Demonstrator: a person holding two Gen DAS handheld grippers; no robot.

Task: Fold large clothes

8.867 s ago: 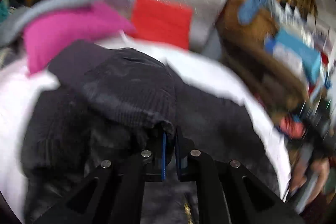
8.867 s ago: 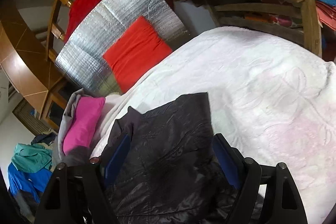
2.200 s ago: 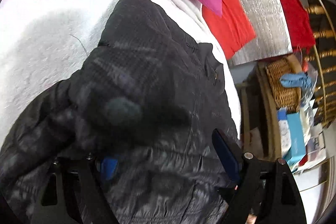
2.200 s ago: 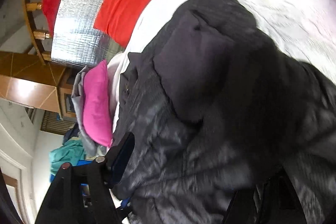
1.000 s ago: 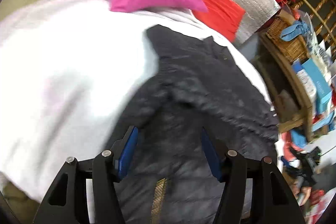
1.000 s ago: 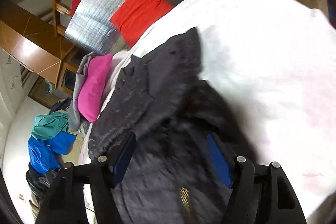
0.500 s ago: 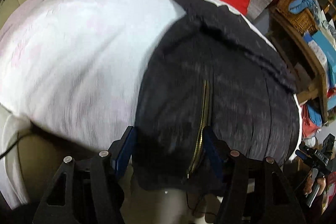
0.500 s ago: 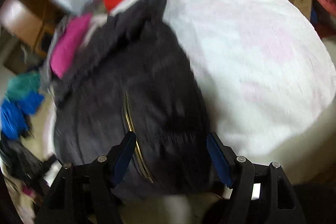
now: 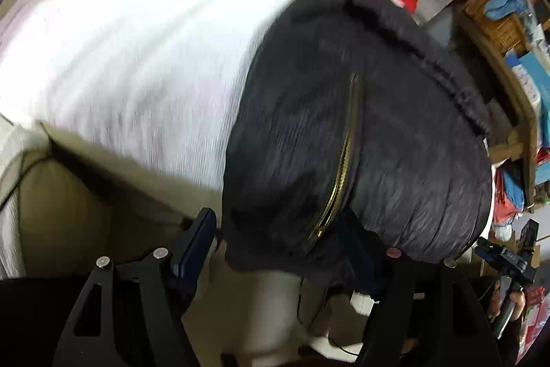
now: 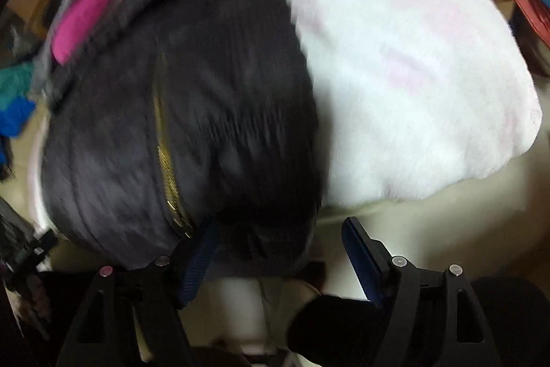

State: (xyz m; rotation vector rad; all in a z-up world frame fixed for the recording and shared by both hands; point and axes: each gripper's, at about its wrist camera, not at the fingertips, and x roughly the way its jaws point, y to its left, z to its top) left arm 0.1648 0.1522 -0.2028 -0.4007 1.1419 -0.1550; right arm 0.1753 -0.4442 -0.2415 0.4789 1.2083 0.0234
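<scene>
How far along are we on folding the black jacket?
Done: the black jacket lies in a compact bundle on the white blanket, gold zipper up. In hand: nothing; the left gripper and right gripper are both open at its near hem. Left: judging by the hem overhanging the blanket's edge, perhaps one more fold or tidying.

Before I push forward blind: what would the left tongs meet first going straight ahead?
Most likely the near hem of the black jacket, already between the open left tongs; depth is unclear through blur. Behind it lies the white blanket.
</scene>
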